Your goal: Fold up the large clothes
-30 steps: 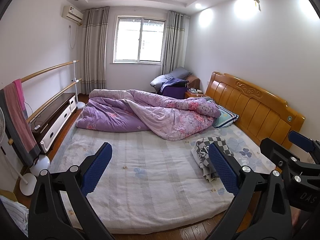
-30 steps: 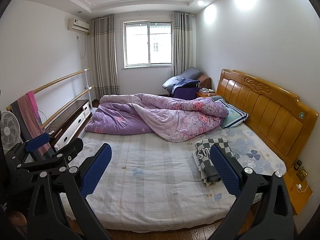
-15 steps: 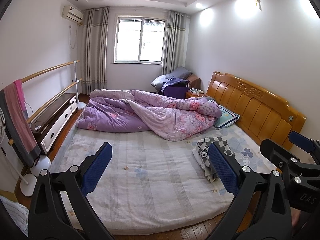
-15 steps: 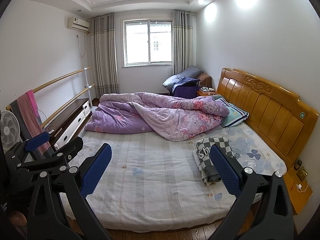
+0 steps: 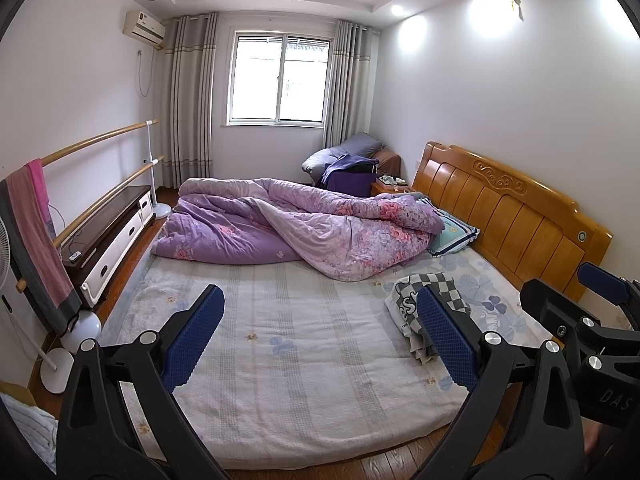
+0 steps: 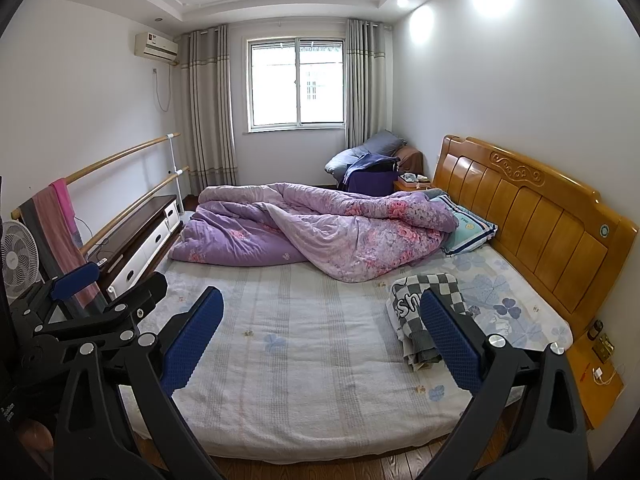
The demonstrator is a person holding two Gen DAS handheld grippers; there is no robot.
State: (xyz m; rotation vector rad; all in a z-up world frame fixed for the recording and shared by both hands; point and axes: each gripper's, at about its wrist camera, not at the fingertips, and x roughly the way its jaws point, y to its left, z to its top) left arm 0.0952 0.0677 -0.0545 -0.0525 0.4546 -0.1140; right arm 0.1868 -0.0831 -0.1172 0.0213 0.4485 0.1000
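A crumpled garment with a grey-and-white check and black lettering [image 5: 424, 294] lies on the right side of the bed, near the headboard; it also shows in the right wrist view [image 6: 424, 300]. My left gripper [image 5: 320, 336] is open and empty, held above the bed's near edge. My right gripper [image 6: 320, 336] is open and empty too, beside the left one. Each gripper shows at the edge of the other's view, the right [image 5: 592, 320] and the left [image 6: 80, 312]. Neither touches the garment.
The bed [image 5: 288, 344] has a pale striped cover. A purple floral quilt [image 5: 304, 224] is bunched across its far half, with a pillow [image 5: 452, 232] by the wooden headboard [image 5: 508, 208]. A low cabinet [image 5: 108, 236], towel rail, and fan [image 6: 18, 256] stand left; a nightstand [image 6: 596, 376] right.
Both grippers have drifted very slightly; the view barely shifts. Nothing on the bed has moved.
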